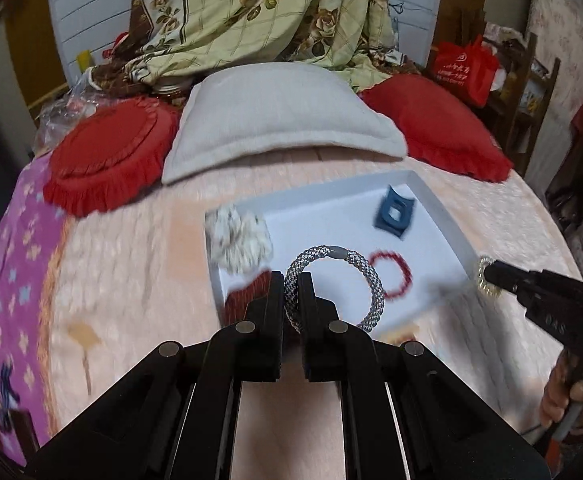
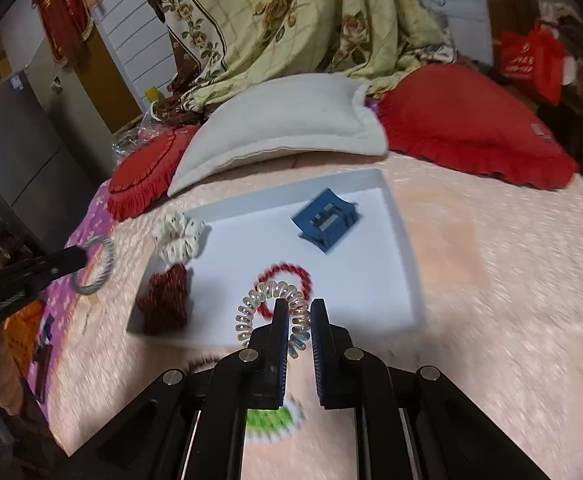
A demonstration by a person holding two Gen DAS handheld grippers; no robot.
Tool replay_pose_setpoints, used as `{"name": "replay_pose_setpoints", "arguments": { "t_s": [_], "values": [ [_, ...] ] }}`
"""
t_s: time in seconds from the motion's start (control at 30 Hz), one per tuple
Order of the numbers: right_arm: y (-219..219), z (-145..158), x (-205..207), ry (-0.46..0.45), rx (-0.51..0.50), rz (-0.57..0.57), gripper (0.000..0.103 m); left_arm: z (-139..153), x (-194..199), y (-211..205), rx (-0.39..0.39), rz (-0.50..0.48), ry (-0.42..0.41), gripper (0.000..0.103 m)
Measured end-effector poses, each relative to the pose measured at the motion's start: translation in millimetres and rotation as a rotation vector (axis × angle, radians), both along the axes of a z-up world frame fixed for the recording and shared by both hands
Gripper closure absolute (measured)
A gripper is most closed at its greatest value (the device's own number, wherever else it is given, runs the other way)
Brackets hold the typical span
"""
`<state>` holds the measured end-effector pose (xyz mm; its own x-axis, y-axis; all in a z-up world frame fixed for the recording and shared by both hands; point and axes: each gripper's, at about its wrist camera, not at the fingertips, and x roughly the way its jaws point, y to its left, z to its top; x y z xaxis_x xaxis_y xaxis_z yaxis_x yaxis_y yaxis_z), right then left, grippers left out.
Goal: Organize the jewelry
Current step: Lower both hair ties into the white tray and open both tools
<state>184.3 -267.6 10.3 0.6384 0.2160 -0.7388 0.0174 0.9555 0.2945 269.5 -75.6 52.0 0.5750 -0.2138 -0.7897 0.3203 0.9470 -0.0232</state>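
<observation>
A white tray [image 1: 435, 204] [image 2: 395, 240] lies on the pink bedspread. In it are a blue claw clip [image 1: 393, 212] [image 2: 325, 218], a red bead bracelet [image 1: 401, 272] [image 2: 287, 270], a cream scrunchie [image 1: 237, 236] [image 2: 177, 234] and a dark red scrunchie [image 1: 247, 292] [image 2: 163, 300]. My left gripper [image 1: 291, 280] [image 2: 81, 260] is shut on a grey-and-white braided hair tie [image 1: 367, 280] [image 2: 103, 264] above the tray's near edge. My right gripper [image 2: 297, 306] [image 1: 485, 274] is shut on a clear spiral hair tie [image 2: 251, 304] [image 1: 481, 280] over the tray's near edge.
A beige pillow [image 1: 279, 116] and two red frilled cushions [image 1: 103, 156] [image 1: 443, 128] lie behind the tray. A green-and-white item [image 2: 273, 420] lies on the bed under my right gripper. A floral quilt [image 1: 259, 12] hangs at the back.
</observation>
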Motion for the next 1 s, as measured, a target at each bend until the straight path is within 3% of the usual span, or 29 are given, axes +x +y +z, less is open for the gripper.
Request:
{"name": "replay_pose_setpoints", "arguments": {
  "t_s": [0.23,0.4,0.6,0.8,0.9,0.97,1.0],
  "values": [
    [24,-29,90,0.086,0.113,0.038,0.093,-50,80,-14,-0.012,0.058,0.100,0.098],
    [38,-57,139,0.148,0.088,0.047,0.093,-88,121,-16,-0.025,0.093,0.158,0.098],
    [33,-76,166,0.184,0.084,0.023,0.093,-107,140,-19,-0.018,0.105,0.174,0.098],
    [32,-84,173,0.192,0.067,0.026,0.092,-112,139,-23,0.033,0.111,0.132,0.097],
    [31,-84,174,0.196,0.084,0.022,0.088,-111,137,-21,0.027,0.113,0.133,0.089],
    [32,-80,173,0.184,0.070,0.021,0.073,-108,133,-19,0.021,0.121,0.132,0.076],
    [32,-77,172,0.174,0.063,0.022,0.069,-105,131,-17,0.015,0.126,0.126,0.075]
  ]
}}
